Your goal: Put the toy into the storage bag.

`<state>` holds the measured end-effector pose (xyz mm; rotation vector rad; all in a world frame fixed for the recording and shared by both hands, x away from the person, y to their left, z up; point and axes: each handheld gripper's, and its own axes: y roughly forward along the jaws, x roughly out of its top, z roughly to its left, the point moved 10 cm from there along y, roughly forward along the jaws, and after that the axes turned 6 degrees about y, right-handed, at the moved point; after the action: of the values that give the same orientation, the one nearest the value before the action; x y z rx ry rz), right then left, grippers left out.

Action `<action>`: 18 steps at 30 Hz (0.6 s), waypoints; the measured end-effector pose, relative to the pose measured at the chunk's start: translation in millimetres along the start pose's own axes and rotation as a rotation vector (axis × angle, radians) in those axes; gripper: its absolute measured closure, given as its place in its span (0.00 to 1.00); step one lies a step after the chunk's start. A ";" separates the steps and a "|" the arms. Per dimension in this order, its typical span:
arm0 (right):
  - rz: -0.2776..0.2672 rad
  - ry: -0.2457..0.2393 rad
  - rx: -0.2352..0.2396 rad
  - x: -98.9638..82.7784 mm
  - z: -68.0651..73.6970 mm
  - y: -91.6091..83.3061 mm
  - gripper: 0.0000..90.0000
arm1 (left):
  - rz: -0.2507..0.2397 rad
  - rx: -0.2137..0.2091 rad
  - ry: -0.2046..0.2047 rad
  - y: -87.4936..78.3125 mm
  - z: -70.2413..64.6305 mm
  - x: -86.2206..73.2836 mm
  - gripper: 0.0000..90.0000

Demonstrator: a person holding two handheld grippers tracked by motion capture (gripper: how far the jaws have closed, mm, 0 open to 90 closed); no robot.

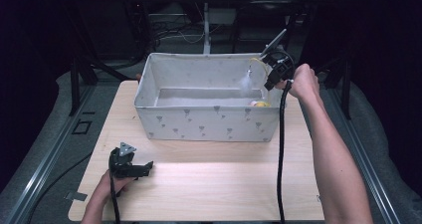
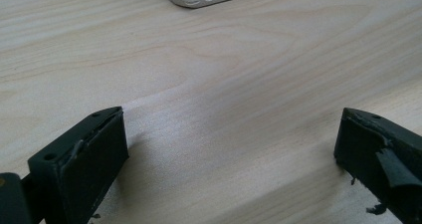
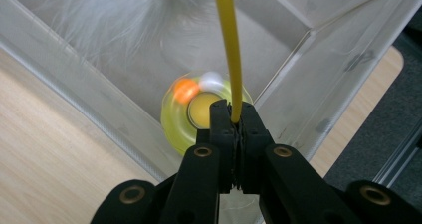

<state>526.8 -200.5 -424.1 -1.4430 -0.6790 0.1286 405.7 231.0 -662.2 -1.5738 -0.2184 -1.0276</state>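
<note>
The right hand-held gripper [image 3: 236, 120] is clenched on a thin yellow rod [image 3: 228, 45] above the right end of a grey fabric bin [image 1: 209, 123]. A white feathery tuft [image 1: 245, 82] hangs over a yellow round toy [image 3: 191, 115] inside. The left hand-held gripper [image 2: 231, 149] rests released on the bench [image 1: 209, 179].

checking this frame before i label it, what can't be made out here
- White feathery tuft on the yellow rod: blurred in both the high view and the right gripper view, so its shape is unclear.
- Yellow ring toy in the fabric bin: the right claw covers its near side; the bin wall hides most of it in the high view.
- Orange and white balls: blurred.
</note>
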 end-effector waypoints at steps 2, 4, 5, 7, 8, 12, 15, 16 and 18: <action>0.014 -0.003 0.003 -4.2 -0.1 3.5 0.99 | 0.000 0.000 0.000 0.0 0.0 0.0 0.00; 0.023 -0.007 0.002 -8.3 -0.3 6.8 0.99 | 0.000 0.000 0.000 0.0 0.0 0.0 0.00; 0.028 -0.005 0.009 -10.4 0.2 8.4 0.99 | 0.000 0.000 0.000 0.0 0.0 0.0 0.00; 0.036 -0.004 0.012 -14.2 -0.1 11.2 0.99 | 0.000 0.000 0.000 0.0 0.0 0.0 0.00; 0.045 -0.003 0.014 -16.7 -0.2 13.0 0.99 | 0.000 0.000 0.000 0.0 0.0 0.0 0.00; 0.066 0.002 0.031 -22.8 -0.2 18.4 0.99 | 0.000 0.000 0.000 0.0 0.0 0.0 0.00; 0.077 0.007 0.039 -26.0 -0.7 22.2 0.99 | 0.000 0.000 0.000 0.0 0.0 0.0 0.00; 0.085 0.007 0.039 -27.1 -0.8 23.0 0.99 | 0.000 0.000 0.000 0.0 0.0 0.0 0.00; 0.098 0.012 0.045 -29.6 -1.9 25.5 0.99 | 0.000 0.000 0.000 0.0 0.0 0.0 0.00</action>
<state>511.8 -212.2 -458.4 -1.4328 -0.5920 0.2103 405.7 231.0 -662.2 -1.5739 -0.2179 -1.0276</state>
